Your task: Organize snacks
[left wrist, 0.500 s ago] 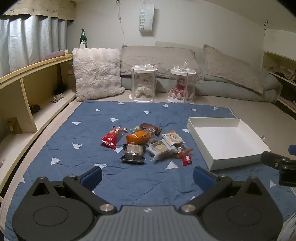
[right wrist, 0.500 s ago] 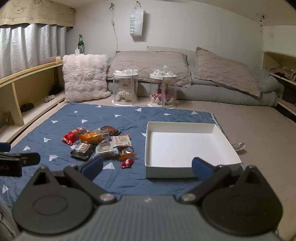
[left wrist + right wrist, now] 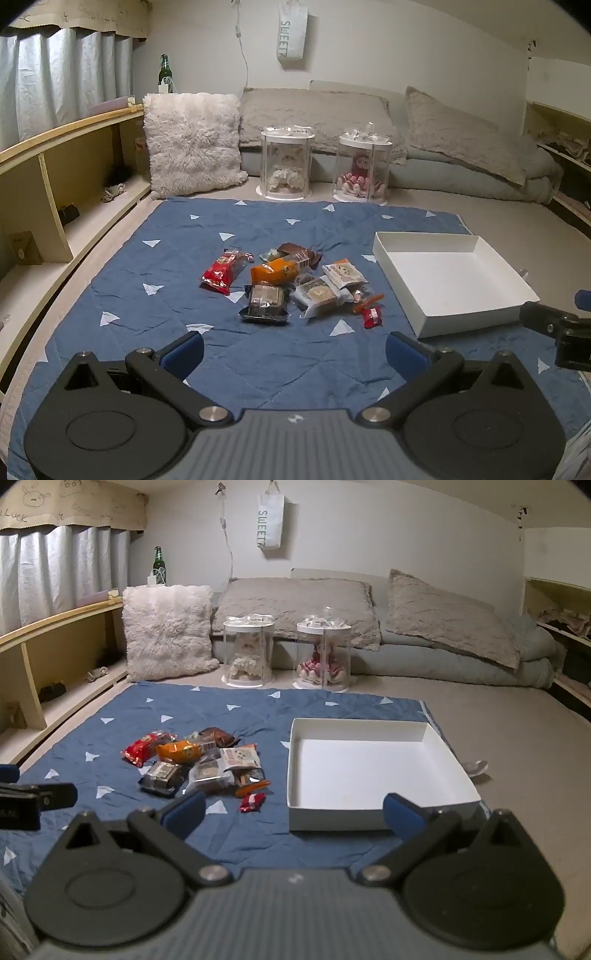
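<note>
Both of my grippers hang above the near edge of the blue quilt (image 3: 177, 280) with nothing in them. On the left gripper (image 3: 294, 349) I see the blue pads spread wide, with bare quilt between them; on the right gripper (image 3: 293, 810) the pads are just as wide, the right pad in front of the near wall of the white box (image 3: 373, 771).

Going outward from the left gripper, the snack pile (image 3: 291, 282) lies on the quilt just left of the white box, near it but not touching. Nearest me on the box side is a small red candy (image 3: 372, 316), with an orange stick (image 3: 367, 299) just behind it. A dark tray pack (image 3: 265, 301) sits at the front of the pile, a clear-wrapped pastry (image 3: 318, 294) beside it toward the box, a printed white packet (image 3: 343, 273) behind that. An orange packet (image 3: 275, 272) and a brown packet (image 3: 297, 254) lie at the back, and a red packet (image 3: 223, 271) is the one farthest from the box.

From the right wrist I see the floor of the box bare white: no snack is in it. So I judge the task not yet begun; every packet is left to carry across. Beyond the quilt stand two clear display jars (image 3: 325, 166) and a fluffy pillow (image 3: 192, 142), which seem to have no part in the job.
</note>
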A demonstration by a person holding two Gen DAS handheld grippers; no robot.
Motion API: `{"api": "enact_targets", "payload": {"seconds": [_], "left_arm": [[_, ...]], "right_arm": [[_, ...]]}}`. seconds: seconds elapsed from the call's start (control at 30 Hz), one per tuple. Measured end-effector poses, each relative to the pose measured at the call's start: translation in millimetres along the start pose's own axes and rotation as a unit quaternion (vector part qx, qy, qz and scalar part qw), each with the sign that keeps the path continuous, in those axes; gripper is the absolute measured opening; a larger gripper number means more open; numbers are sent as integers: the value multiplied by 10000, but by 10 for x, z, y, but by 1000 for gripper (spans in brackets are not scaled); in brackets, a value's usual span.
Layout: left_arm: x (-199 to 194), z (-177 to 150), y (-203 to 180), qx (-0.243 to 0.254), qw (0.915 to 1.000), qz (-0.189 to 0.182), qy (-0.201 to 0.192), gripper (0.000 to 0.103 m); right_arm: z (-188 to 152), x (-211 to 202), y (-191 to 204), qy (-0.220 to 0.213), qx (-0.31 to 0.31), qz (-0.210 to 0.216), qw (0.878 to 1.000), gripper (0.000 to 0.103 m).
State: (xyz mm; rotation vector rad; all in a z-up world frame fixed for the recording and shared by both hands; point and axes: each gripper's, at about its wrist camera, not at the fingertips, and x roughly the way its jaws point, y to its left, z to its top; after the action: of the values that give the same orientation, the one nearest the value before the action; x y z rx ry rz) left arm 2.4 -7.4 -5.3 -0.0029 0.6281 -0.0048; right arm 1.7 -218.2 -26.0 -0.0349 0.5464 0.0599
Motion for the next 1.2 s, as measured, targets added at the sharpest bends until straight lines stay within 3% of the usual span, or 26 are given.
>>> {"api": "enact_targets", "payload": {"seconds": [1.2], "left_arm": [[36,-20,35,-38,10000,-45,41,103]], "right_arm": [[6,-13,-20,47,43,26,10000,103]]}}
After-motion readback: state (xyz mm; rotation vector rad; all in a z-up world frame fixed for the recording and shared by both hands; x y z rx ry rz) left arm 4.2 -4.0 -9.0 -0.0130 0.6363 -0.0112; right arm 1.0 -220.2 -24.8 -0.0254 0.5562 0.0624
